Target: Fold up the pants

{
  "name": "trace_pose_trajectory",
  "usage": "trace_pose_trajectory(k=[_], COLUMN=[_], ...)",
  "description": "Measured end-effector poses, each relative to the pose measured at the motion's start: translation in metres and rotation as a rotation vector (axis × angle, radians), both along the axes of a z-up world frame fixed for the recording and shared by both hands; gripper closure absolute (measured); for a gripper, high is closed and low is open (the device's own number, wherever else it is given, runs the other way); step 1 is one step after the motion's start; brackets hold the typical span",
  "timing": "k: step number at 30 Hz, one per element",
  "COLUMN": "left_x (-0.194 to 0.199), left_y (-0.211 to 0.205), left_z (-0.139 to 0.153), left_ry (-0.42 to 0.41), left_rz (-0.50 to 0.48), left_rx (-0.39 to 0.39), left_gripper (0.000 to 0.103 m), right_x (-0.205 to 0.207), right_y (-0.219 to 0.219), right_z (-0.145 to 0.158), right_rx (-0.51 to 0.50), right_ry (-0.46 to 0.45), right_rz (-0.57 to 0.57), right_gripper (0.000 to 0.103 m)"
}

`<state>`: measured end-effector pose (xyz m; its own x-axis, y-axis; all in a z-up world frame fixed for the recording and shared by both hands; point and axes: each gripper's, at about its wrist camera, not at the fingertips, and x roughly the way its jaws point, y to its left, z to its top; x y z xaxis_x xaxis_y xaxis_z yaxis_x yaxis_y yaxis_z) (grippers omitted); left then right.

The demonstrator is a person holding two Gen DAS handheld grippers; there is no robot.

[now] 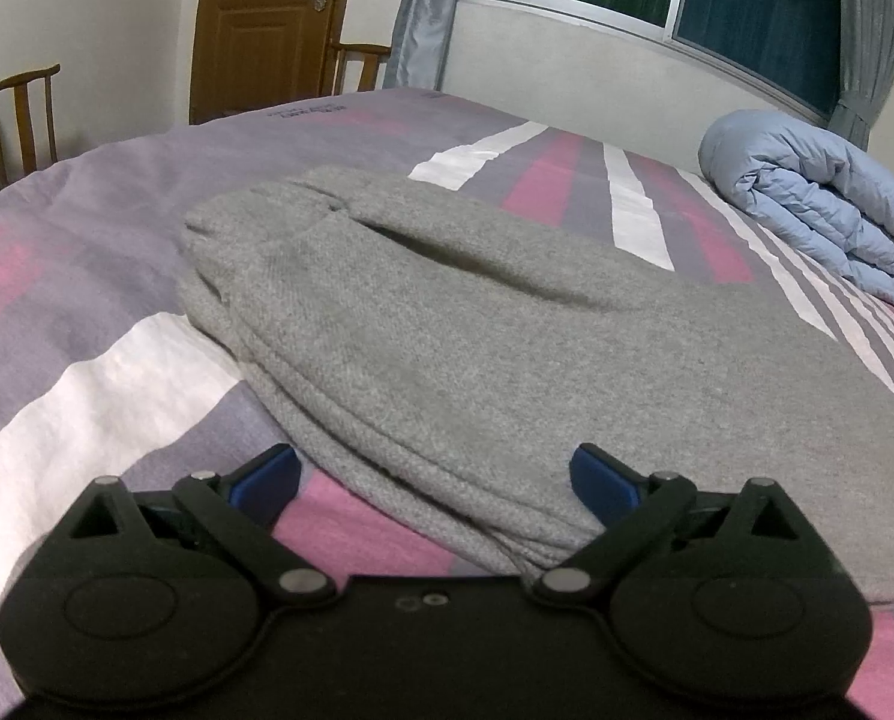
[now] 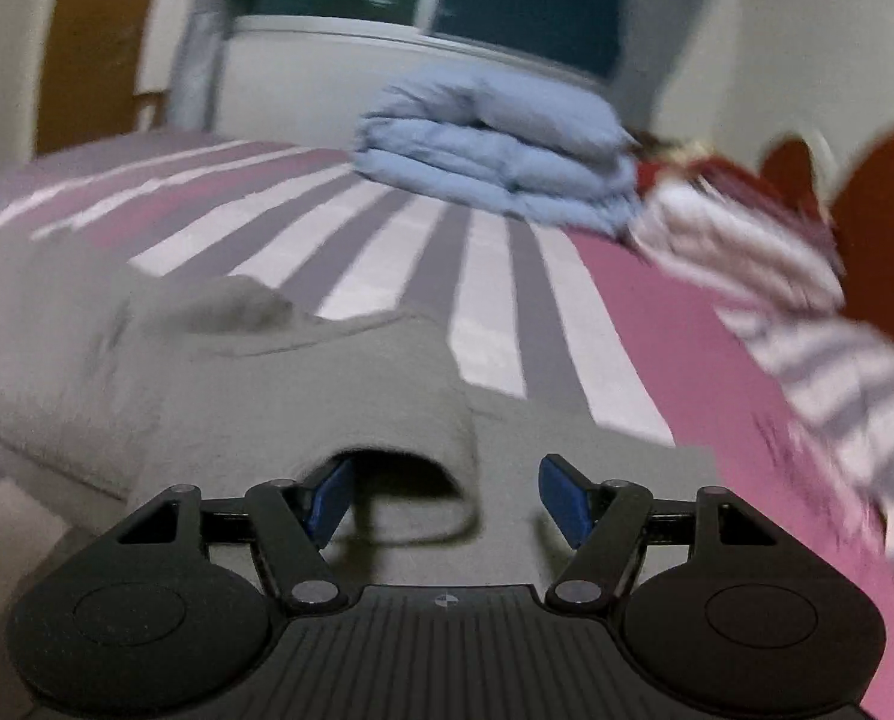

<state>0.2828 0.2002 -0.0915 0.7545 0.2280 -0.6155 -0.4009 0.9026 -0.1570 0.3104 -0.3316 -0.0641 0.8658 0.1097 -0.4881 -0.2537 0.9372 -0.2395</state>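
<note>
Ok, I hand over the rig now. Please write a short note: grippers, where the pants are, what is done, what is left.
Left gripper: open, holds nothing, at the near folded edge of the pants.
Right gripper: open, holds nothing, over grey cloth with a raised fold in front of it; its view is blurred.
Pants: on the striped bed, grey, several layers stacked at the near edge.
Done: at least one fold, judging by the layers.
Left: probably one more fold and smoothing the raised part; I cannot see the whole garment.
</note>
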Motion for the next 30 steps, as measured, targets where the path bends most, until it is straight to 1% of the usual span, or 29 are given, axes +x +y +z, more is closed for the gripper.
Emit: trace_pose_trajectory(k=[1,3,4,5,7,8,9,10,11,12,13,14,15,19,20,21,22,24,26,30], left_x=[0.0,0.0,0.0,0.0,0.0,0.0,0.0,0.0,0.001,0.001,0.001,0.001,0.001,0.001,0.001,0.001,0.001,0.001,0.001,0.002], left_y=[0.0,0.0,0.0,0.0,0.0,0.0,0.0,0.0,0.0,0.0,0.0,0.001,0.001,0.001,0.001,0.001,0.001,0.001,0.001,0.001], left_z=[0.0,0.0,0.0,0.0,0.0,0.0,0.0,0.0,0.0,-0.001,-0.001,0.0,-0.001,-0.001,-0.001,-0.001,-0.001,-0.001,-0.001,-0.001], left_ry=[0.0,0.0,0.001,0.0,0.0,0.0,0.001,0.001,0.002,0.003,0.003,0.003,0.003,0.003,0.003,0.003,0.003,0.003,0.002,0.004], left_rz=[0.0,0.0,0.0,0.0,0.001,0.002,0.002,0.001,-0.001,-0.001,-0.001,-0.001,-0.001,-0.002,-0.002,-0.002,-0.002,-0.002,-0.002,-0.001], left_rx=[0.0,0.001,0.001,0.001,-0.001,-0.001,0.0,-0.001,0.0,0.002,0.002,0.0,0.002,0.003,0.003,0.002,0.002,0.002,0.002,0.005], left_gripper=[0.011,0.011,0.011,0.011,0.01,0.01,0.01,0.009,0.008,0.008,0.008,0.008,0.008,0.008,0.008,0.008,0.008,0.008,0.008,0.008], right_x=[0.008,0.02,0.027,0.03,0.028,0.026,0.023,0.022,0.023,0.025,0.026,0.024,0.023,0.035,0.038,0.042,0.046,0.044,0.035,0.021], right_y=[0.001,-0.001,-0.004,-0.014,-0.047,-0.073,-0.102,-0.131,-0.156,-0.171,-0.178,-0.181,-0.183,-0.182,-0.182,-0.182,-0.178,-0.172,-0.167,-0.14], right_z=[-0.003,-0.002,0.001,0.006,0.018,0.018,0.012,-0.002,-0.025,-0.048,-0.061,-0.067,-0.067,-0.063,-0.06,-0.053,-0.046,-0.031,-0.018,-0.003], right_rx=[-0.016,0.014,0.053,0.144,0.41,0.575,0.747,0.927,1.094,1.192,1.24,1.27,1.268,1.219,1.196,1.157,1.101,1.001,0.9,0.641], right_ry=[-0.017,-0.02,-0.018,-0.013,-0.002,0.01,0.035,0.084,0.164,0.246,0.273,0.262,0.248,0.242,0.246,0.243,0.23,0.195,0.16,0.101], right_rz=[0.016,0.027,0.01,-0.022,-0.118,-0.198,-0.287,-0.376,-0.469,-0.542,-0.546,-0.531,-0.519,-0.466,-0.462,-0.445,-0.426,-0.412,-0.379,-0.265], right_gripper=[0.038,0.085,0.09,0.097,0.097,0.097,0.097,0.097,0.097,0.097,0.097,0.097,0.097,0.096,0.096,0.093,0.088,0.062,0.052,0.052])
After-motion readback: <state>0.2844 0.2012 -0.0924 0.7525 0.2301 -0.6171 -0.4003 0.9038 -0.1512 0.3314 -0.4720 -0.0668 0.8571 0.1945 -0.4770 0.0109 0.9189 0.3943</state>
